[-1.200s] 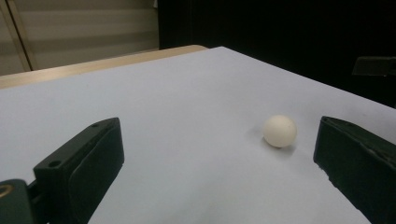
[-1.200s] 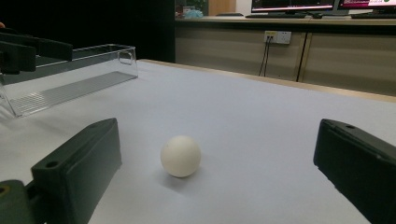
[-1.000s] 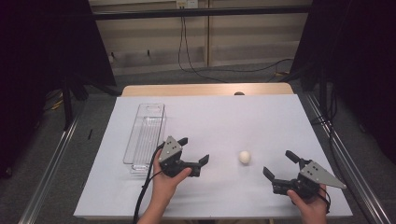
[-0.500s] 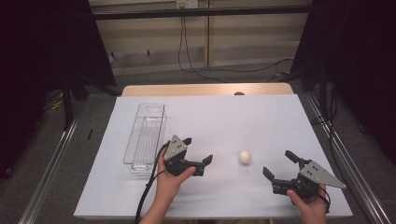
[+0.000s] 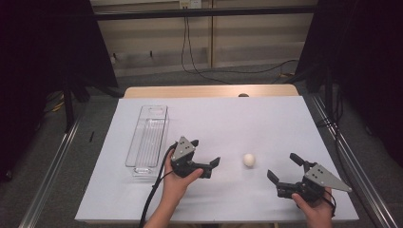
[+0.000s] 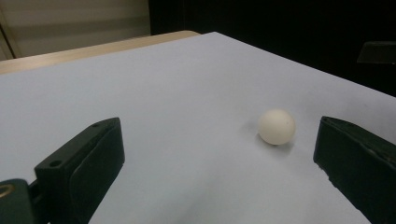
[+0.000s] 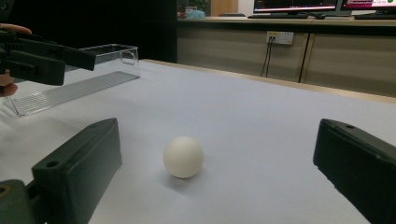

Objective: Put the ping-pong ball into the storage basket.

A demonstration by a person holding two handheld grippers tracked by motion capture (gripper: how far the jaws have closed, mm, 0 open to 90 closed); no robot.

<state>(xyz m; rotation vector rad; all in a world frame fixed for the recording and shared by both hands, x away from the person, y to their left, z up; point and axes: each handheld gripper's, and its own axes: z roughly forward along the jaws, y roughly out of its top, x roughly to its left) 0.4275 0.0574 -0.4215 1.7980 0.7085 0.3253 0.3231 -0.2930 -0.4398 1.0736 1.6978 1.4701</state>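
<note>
Egg (image 5: 249,160) on side, long axis toward table's far edge.

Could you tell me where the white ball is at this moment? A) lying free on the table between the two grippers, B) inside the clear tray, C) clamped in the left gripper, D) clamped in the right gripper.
A: the white ball lies on the white table apart from the open left gripper and the open right gripper, well clear of the clear tray.

A white-covered table (image 5: 285,123) carries a clear plastic tray (image 5: 148,141) and a white ball (image 5: 249,159).
</note>
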